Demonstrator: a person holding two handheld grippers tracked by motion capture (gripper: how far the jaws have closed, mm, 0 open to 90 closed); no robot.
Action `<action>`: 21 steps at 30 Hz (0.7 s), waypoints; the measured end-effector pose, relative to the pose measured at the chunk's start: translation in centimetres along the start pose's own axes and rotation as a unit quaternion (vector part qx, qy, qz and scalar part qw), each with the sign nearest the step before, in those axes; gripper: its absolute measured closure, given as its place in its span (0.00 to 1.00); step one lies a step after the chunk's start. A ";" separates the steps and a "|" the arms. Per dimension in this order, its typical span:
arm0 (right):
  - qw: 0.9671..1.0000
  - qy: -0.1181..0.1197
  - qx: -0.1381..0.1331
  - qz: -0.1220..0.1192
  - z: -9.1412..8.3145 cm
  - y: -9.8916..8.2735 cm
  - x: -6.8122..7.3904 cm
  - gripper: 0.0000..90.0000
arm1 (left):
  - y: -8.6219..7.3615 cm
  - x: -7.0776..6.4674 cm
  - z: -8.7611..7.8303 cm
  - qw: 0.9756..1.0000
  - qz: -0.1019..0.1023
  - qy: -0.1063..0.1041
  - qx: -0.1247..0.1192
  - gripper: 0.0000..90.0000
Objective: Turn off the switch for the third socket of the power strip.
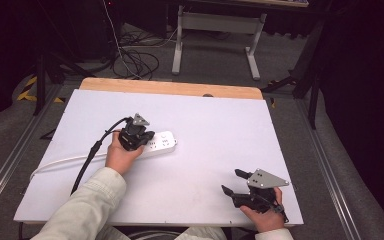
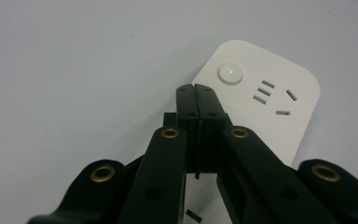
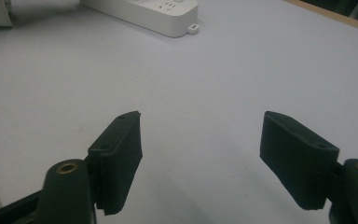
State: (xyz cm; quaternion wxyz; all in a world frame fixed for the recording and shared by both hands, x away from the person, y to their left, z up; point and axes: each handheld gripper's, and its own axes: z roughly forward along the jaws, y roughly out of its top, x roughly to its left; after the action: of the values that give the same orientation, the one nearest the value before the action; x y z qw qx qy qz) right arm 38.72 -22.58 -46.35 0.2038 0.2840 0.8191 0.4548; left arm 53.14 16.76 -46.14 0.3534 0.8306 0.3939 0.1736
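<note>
- A white plastic power strip (image 1: 157, 145) lies flat on the matte white bench (image 1: 215, 130), left of the bench's middle; it is smooth, with rounded corners.
- In the left gripper view the strip (image 2: 270, 107) carries a round domed button (image 2: 230, 73) and narrow slotted socket holes (image 2: 272, 97) beside it.
- The left tongs (image 2: 196, 95), black and hard-edged with brass rivets, are pressed together with nothing between them, tips over the strip's button end.
- A white cord (image 1: 65, 161) trails from the strip towards the bench's left edge.
- The right tongs (image 1: 231, 181) rest well apart from the strip, near the bench's front right corner, spread wide with flat blocky pads (image 3: 121, 154).
- A pale wood strip (image 1: 170, 88) edges the bench's far side.
</note>
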 end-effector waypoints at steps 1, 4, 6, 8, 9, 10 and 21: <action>1.000 0.000 0.000 0.000 0.0 0.0 0.0 0.33 | 0.0 0.0 0.0 1.000 -0.001 -0.002 -0.002 1.00; 1.000 0.000 0.000 0.000 0.0 0.0 0.0 0.33 | -0.1 0.0 0.0 1.000 0.001 0.000 -0.002 1.00; 1.000 0.000 0.000 0.000 0.0 0.0 0.0 0.33 | -0.1 -0.1 0.0 1.000 0.004 0.002 -0.003 1.00; 1.000 0.001 0.001 0.001 0.0 0.0 0.0 0.33 | -0.1 -0.2 0.0 1.000 0.002 0.003 -0.002 1.00; 1.000 0.001 0.001 0.000 0.0 0.0 0.0 0.33 | 0.0 -0.2 0.0 1.000 0.000 0.003 -0.001 1.00; 1.000 0.001 0.001 0.001 0.0 0.0 0.0 0.33 | 0.0 -0.2 0.0 1.000 -0.002 0.004 -0.001 1.00; 1.000 0.002 0.001 0.000 0.0 0.0 0.0 0.33 | -0.1 -0.5 0.0 0.999 0.019 0.032 0.004 1.00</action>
State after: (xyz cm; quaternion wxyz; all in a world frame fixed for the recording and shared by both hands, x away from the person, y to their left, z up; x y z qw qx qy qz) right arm 38.70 -22.53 -46.38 0.2018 0.2837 0.8199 0.4544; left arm 52.76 16.42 -46.15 0.3341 0.8331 0.3903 0.2052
